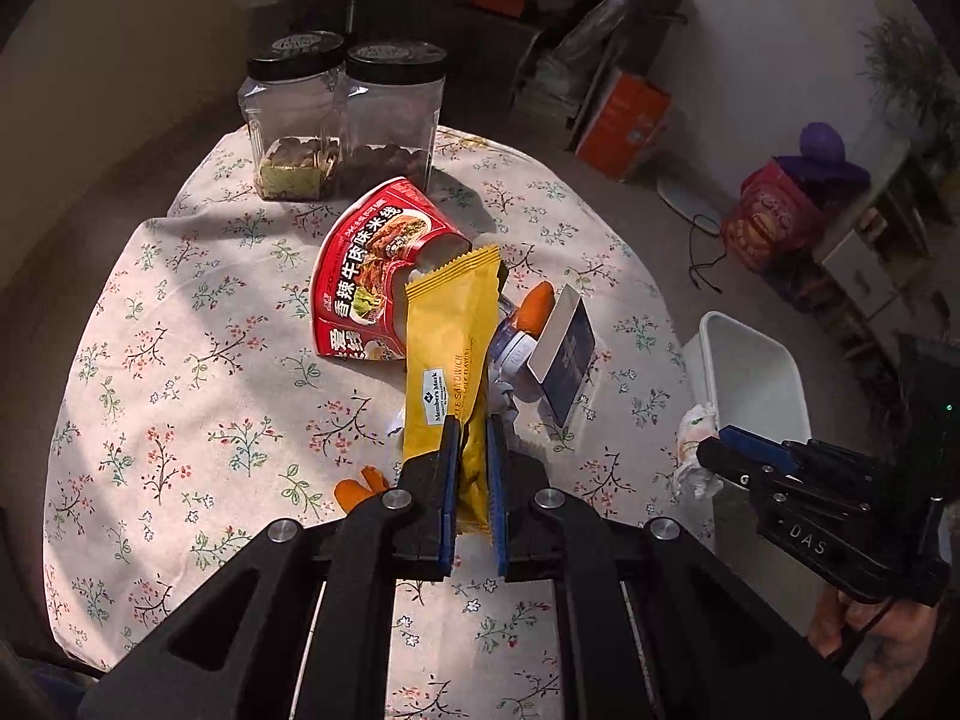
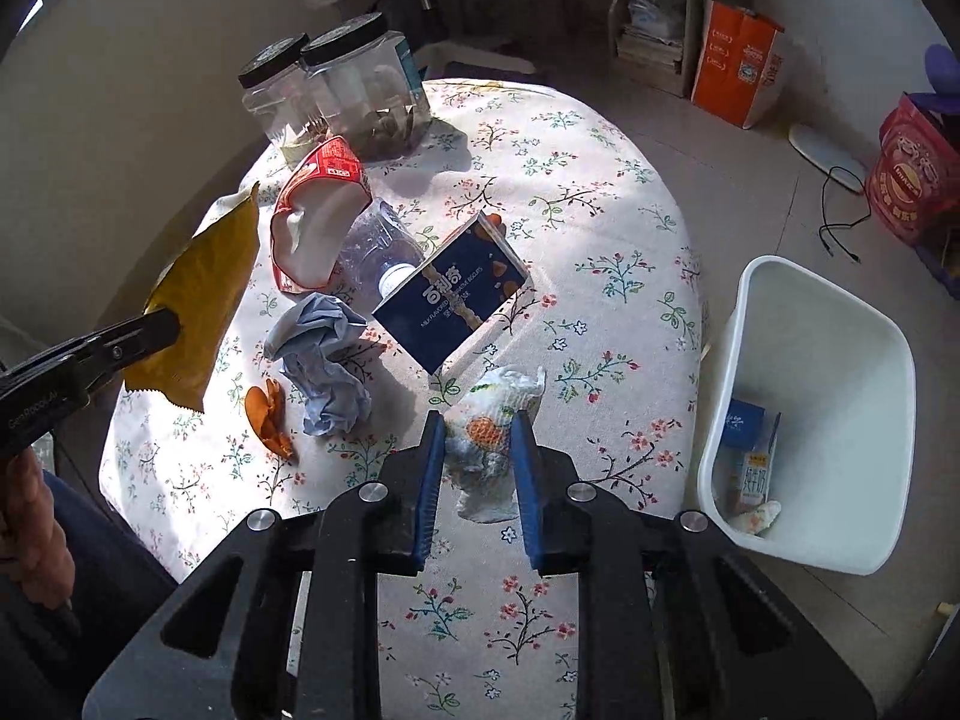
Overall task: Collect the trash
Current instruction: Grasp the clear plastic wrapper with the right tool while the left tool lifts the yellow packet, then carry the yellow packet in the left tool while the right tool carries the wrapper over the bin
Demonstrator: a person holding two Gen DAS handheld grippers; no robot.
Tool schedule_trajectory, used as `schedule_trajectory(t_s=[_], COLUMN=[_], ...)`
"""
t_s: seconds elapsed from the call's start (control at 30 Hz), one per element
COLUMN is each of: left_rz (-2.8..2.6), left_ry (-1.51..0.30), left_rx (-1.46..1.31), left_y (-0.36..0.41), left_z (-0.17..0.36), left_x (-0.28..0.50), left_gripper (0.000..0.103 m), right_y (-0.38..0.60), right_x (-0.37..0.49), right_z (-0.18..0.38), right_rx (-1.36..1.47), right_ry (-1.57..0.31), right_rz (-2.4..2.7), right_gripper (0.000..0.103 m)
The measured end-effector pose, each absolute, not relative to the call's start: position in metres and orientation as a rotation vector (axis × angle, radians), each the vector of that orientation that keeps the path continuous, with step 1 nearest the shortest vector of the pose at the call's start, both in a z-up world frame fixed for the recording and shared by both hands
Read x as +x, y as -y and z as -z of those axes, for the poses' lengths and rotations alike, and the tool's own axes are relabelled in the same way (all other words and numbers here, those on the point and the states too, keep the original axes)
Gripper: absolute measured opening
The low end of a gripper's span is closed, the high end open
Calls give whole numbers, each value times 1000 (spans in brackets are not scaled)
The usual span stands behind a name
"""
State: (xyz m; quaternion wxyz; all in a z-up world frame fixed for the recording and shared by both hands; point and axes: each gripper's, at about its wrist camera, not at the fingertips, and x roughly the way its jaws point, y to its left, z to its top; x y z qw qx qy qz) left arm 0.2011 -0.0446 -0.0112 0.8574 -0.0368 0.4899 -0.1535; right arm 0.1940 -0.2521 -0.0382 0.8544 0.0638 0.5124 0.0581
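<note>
Left gripper (image 1: 474, 468) clamped on the yellow foil snack wrapper (image 1: 450, 360); right gripper (image 2: 478, 450) clamped on a crumpled printed paper napkin (image 2: 495, 420), both lifted, presumably bound for the white plastic bin (image 2: 840, 564) off the table's right edge

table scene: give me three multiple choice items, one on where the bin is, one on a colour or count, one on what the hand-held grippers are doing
1. Where is the white bin?
A. on the table
B. on the floor beside the table
C. under a chair

2. How many black-lidded clear jars stand at the table's far edge?
A. one
B. two
C. four

3. What is the state of the left hand-held gripper?
A. open over the blue box
B. shut on nothing
C. shut on the yellow wrapper

Answers:
1. B: the bin sits on the floor off the table's edge, with a carton inside.
2. B: two jars stand side by side.
3. C: its pads pinch the yellow wrapper; the right hand-held gripper clamps a crumpled printed tissue.
</note>
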Motion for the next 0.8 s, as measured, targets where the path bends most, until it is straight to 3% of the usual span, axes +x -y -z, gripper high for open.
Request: schedule_trajectory(t_s=[0.53,0.8], left_rz=[569,732], left_ry=[-1046,-1087], left_rx=[-159,-210], left_y=[167,259], left_z=[0,16], left_x=[199,198], left_gripper=[8,8], right_y=[388,457], right_x=[155,128], right_z=[-6,5], right_rx=[454,601], right_ry=[-855,-788], right_rz=[53,197], right_gripper=[22,22])
